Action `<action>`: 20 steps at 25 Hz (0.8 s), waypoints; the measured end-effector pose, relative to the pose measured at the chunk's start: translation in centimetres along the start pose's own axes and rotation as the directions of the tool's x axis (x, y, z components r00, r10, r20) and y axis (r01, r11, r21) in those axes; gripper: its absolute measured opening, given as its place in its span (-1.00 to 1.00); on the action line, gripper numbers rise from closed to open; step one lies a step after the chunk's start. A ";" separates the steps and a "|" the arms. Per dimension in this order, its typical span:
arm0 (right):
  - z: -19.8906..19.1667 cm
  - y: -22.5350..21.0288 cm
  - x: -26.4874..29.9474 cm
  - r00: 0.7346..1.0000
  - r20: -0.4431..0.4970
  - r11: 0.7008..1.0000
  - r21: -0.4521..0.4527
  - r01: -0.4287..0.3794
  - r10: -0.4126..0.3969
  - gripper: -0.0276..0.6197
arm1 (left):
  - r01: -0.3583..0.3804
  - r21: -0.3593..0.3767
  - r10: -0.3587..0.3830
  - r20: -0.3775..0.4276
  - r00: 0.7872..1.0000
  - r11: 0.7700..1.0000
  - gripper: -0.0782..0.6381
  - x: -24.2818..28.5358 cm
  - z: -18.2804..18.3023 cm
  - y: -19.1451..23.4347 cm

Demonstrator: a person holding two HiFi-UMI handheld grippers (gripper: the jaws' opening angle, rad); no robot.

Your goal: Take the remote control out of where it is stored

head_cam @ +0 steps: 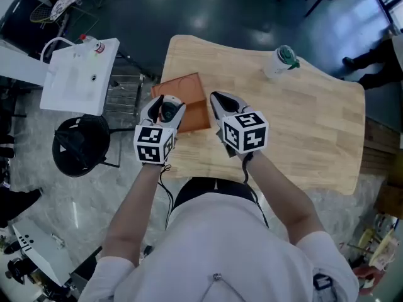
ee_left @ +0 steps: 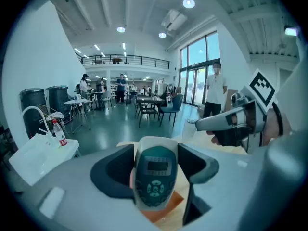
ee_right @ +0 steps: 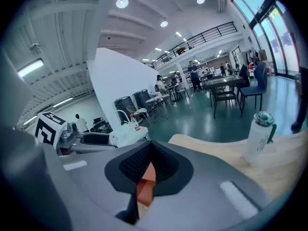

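Observation:
The remote control [head_cam: 167, 111] is white with a dark teal face, a small screen and round buttons. It stands upright between the jaws of my left gripper [head_cam: 165, 109], which is shut on it and holds it above the near edge of an orange-brown box [head_cam: 189, 93]. In the left gripper view the remote control [ee_left: 155, 177] fills the gap of the left gripper [ee_left: 155, 170], with the box [ee_left: 168, 207] below it. My right gripper [head_cam: 220, 100] hovers just right of the box with its jaws together and nothing held. In the right gripper view a sliver of box [ee_right: 146, 186] shows under the right gripper [ee_right: 149, 160].
A light wooden table [head_cam: 308, 131] carries the box and a white cup with a green lid [head_cam: 281, 60] at its far side. Left of the table stand a white side table [head_cam: 75, 80] with a bottle and a black stool [head_cam: 79, 145].

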State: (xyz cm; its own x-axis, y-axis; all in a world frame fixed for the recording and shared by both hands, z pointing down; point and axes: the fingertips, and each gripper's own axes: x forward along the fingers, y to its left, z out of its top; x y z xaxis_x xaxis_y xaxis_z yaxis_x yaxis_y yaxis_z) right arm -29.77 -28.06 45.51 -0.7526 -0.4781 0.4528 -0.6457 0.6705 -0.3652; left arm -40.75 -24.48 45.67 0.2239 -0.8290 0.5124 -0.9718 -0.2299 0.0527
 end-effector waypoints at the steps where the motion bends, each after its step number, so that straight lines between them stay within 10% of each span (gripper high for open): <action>1: 1.0 0.5 -0.4 1.000 0.017 1.000 -0.013 -0.003 0.003 -0.83 | 0.001 -0.008 0.000 0.037 0.999 1.000 0.04 -1.0 1.3 -0.1; 9: 7.9 3.3 -2.4 0.992 0.126 0.995 -0.094 -0.018 0.029 -0.83 | -0.004 -0.007 0.006 0.258 0.966 1.000 0.04 -6.9 10.2 -0.4; 20: 10.6 5.6 -3.1 0.984 0.168 0.988 -0.154 -0.028 0.054 -0.83 | -0.030 -0.015 0.033 0.327 0.944 0.999 0.04 -8.8 13.2 0.3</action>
State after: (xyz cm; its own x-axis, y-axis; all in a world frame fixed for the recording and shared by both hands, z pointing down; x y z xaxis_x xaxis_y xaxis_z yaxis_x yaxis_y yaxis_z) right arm -32.41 -28.86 33.49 -0.7973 -0.5296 0.2895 -0.5969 0.7628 -0.2486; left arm -42.06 -24.04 29.87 0.2036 -0.9573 0.2051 -0.9790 -0.1974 0.0502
